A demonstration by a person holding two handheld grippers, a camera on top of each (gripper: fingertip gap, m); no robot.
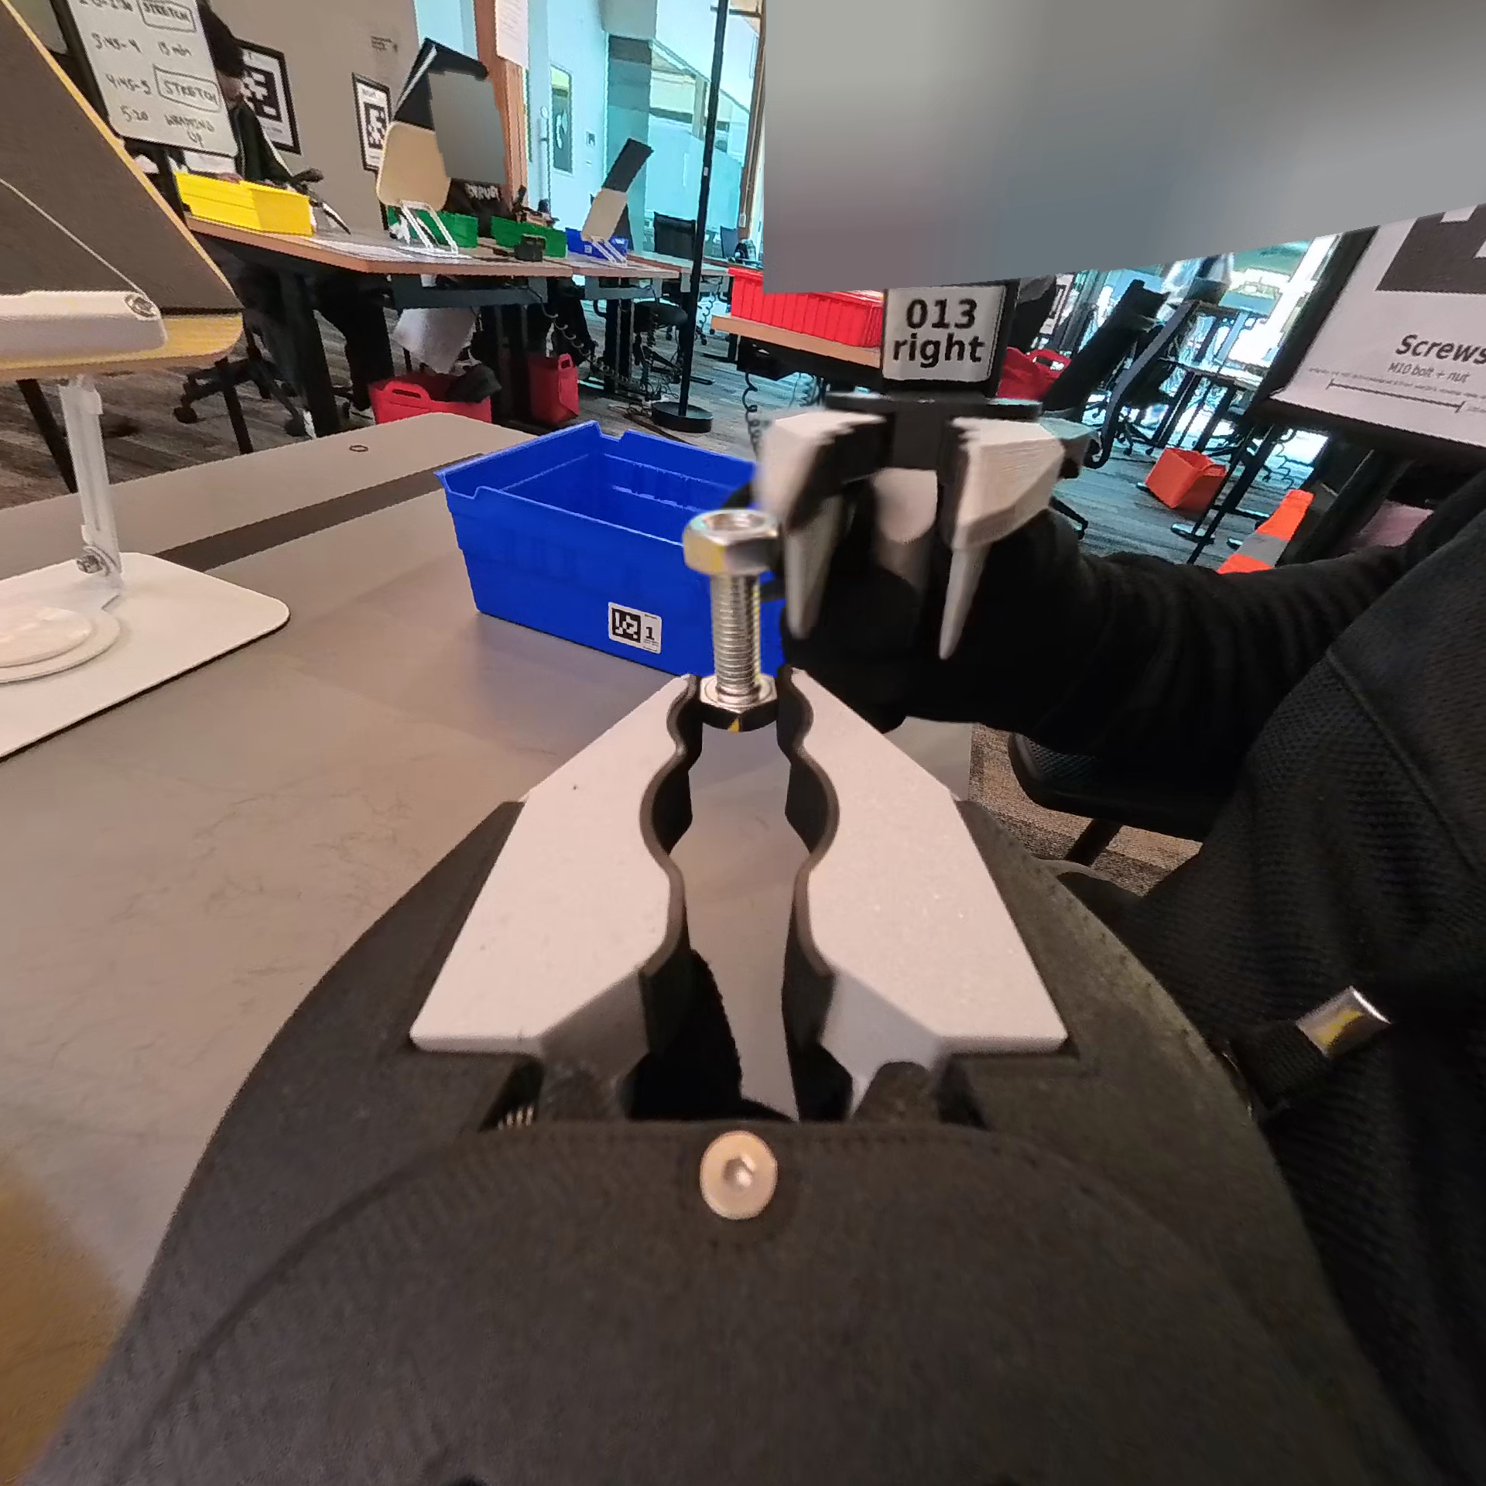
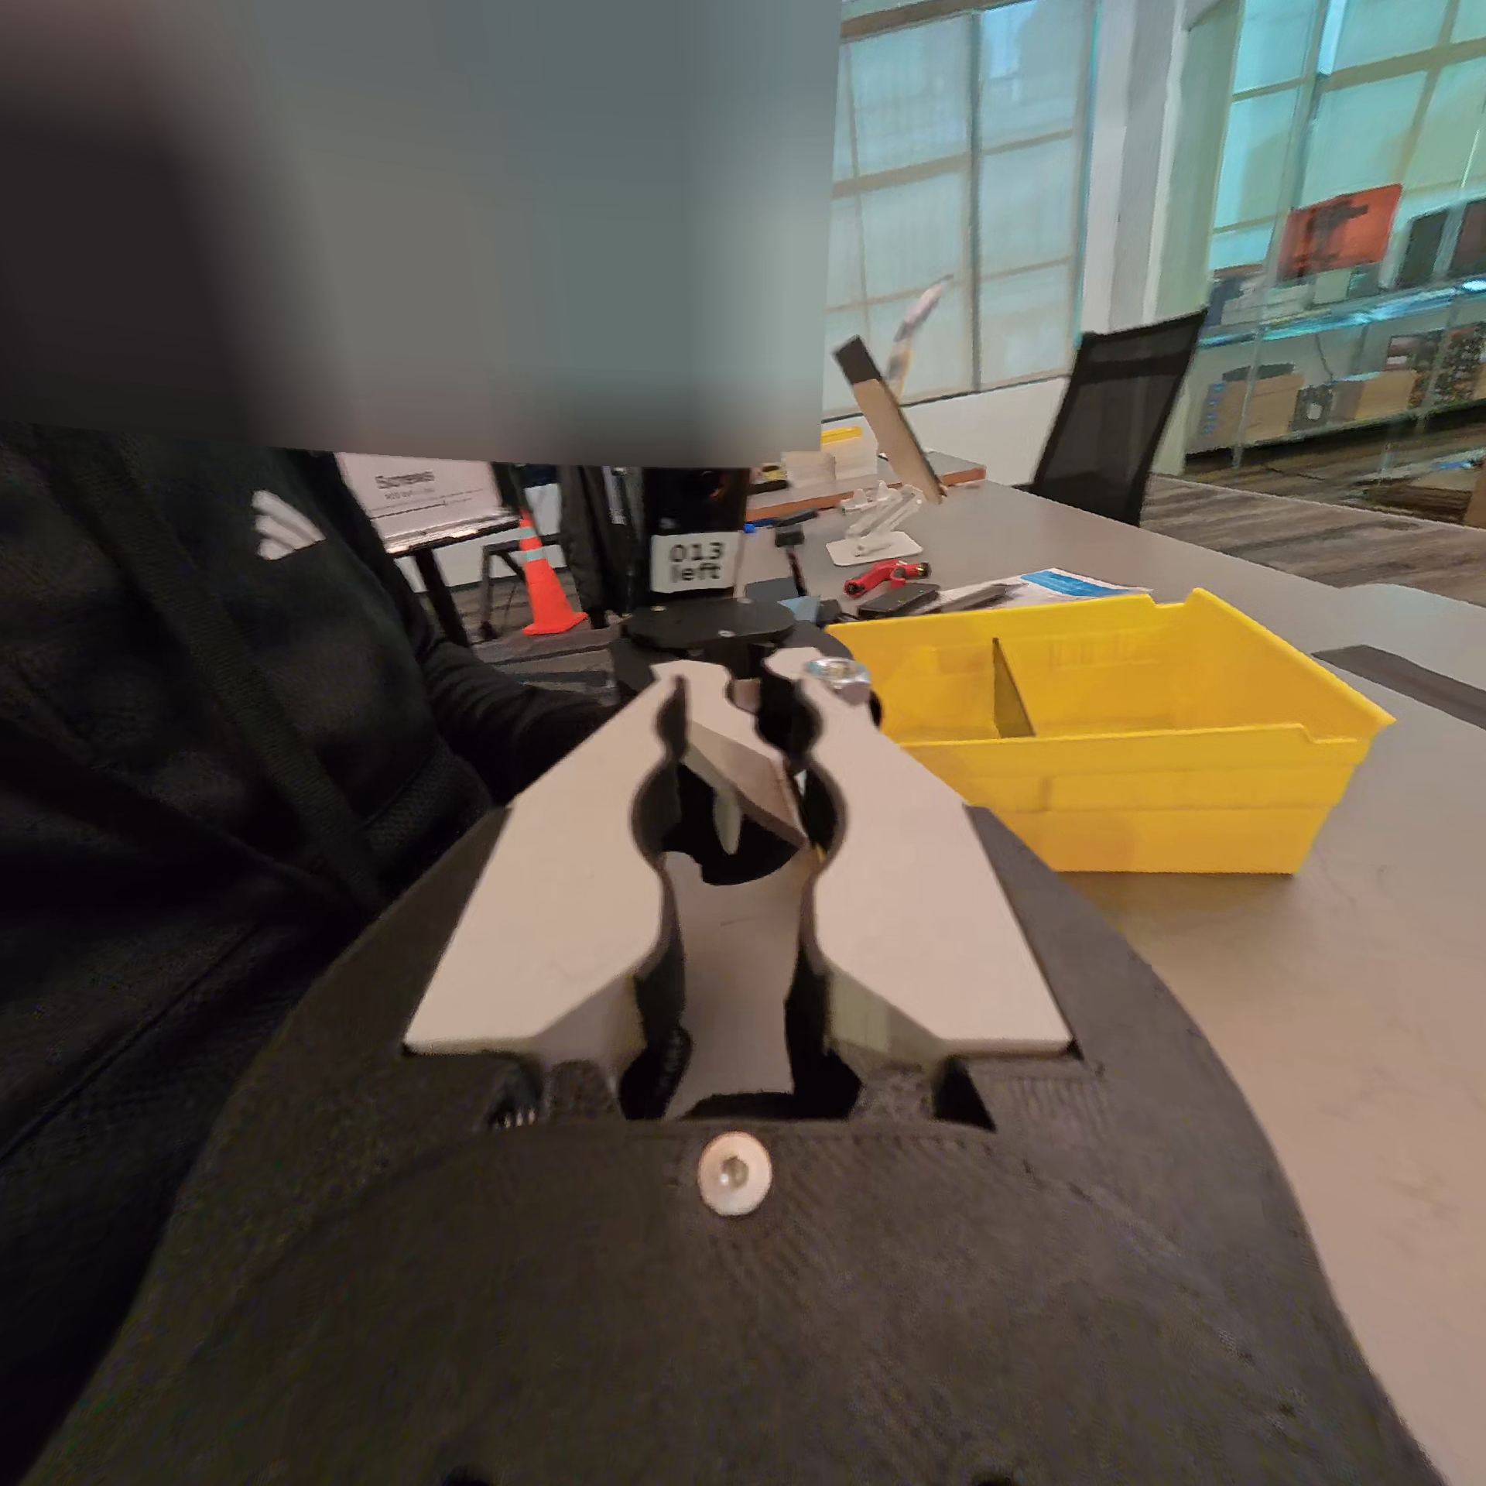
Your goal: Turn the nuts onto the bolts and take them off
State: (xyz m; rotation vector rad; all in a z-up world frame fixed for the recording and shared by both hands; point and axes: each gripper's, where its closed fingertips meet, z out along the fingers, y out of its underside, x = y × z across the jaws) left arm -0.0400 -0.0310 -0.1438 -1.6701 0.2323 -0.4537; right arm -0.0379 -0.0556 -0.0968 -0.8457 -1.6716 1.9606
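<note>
In the left wrist view my left gripper (image 1: 736, 708) is shut on the hex head of a steel bolt (image 1: 736, 635) and holds it upright above the grey table (image 1: 322, 804). A silver nut (image 1: 728, 543) sits on the bolt's top end. My right gripper (image 1: 872, 639) hangs fingers-down just right of the nut, and its near finger stands beside the nut with nothing between the jaws. In the right wrist view my right gripper (image 2: 728, 683) is open. The nut (image 2: 836, 674) lies outside its right fingertip. The left gripper's finger (image 2: 740, 772) shows through the gap, and the bolt shaft is hidden.
A blue bin (image 1: 563, 547) stands on the table behind the bolt. A yellow divided bin (image 2: 1126, 764) stands to the right in the right wrist view. A white stand base (image 1: 121, 627) is at the left. The person's dark sleeve (image 1: 1126, 643) fills the right side. Tip to tip, the grippers are about 5 cm apart.
</note>
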